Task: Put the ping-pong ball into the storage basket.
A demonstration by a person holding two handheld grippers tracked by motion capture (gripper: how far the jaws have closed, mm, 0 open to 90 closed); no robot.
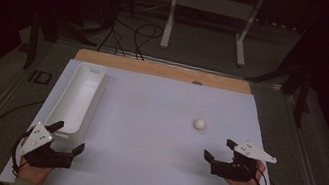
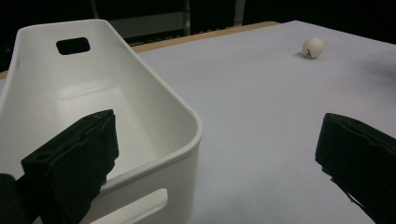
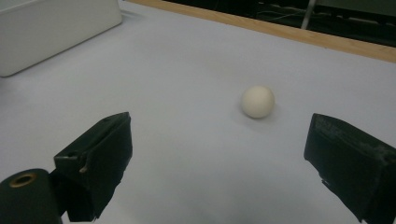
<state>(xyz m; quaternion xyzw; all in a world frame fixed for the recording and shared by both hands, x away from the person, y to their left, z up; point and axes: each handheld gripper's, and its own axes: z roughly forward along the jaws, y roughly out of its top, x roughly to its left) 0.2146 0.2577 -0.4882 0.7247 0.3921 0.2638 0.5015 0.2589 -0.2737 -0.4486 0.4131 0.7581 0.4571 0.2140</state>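
The small white ball (image 1: 200, 124) lies right of centre on the worktop (image 1: 145, 135), up and left of the right gripper (image 1: 220, 150), untouched. Both grippers' jaws stand wide apart; the left gripper (image 1: 69, 136) sits lower left, beside the white bin (image 1: 78, 96).

glossy plastic bin (image 2: 154, 116), matt ball (image 3: 258, 101)
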